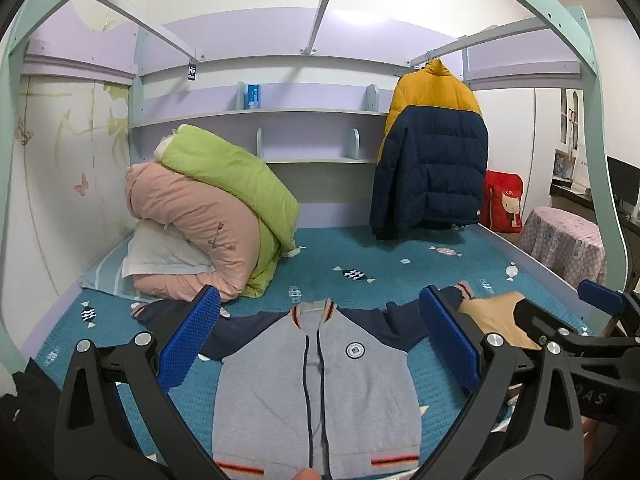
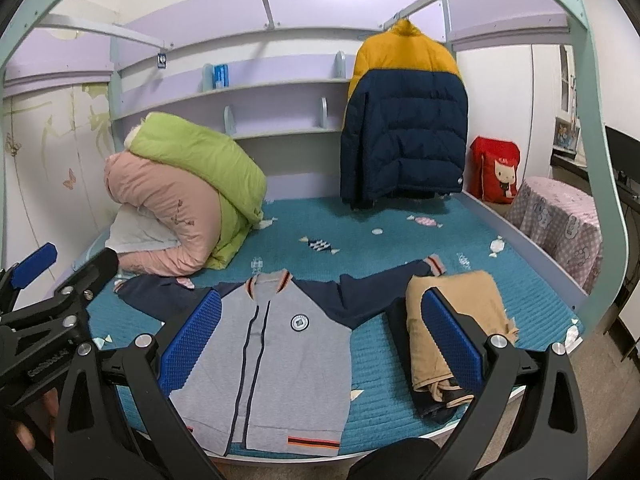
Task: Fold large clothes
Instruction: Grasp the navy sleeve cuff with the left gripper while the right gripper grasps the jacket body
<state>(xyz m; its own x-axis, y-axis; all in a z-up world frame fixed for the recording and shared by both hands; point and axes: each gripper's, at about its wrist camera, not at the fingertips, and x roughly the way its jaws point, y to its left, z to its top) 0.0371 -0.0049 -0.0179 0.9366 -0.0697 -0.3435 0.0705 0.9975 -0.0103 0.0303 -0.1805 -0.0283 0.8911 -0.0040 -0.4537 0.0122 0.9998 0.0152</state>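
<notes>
While both tongs (image 1: 320, 344) (image 2: 328, 340) gape empty, jacket (image 2: 276, 364) lies collar away, sleeves sideways.

**Jacket spread flat ahead of the left gripper**

The left gripper (image 1: 320, 344) hangs wide open above a grey jacket (image 1: 316, 392) with navy sleeves, lying face-up on the teal bed (image 1: 360, 252). Beyond its left finger sits a pile of quilts (image 1: 208, 216). Past its right finger lie tan folded clothes (image 1: 492, 316) and the right gripper (image 1: 600, 308).

Both wrist views look from the bed's (image 1: 360, 256) foot toward its headboard shelf (image 2: 256, 92), sharing the jacket (image 1: 316, 392) close below.
</notes>
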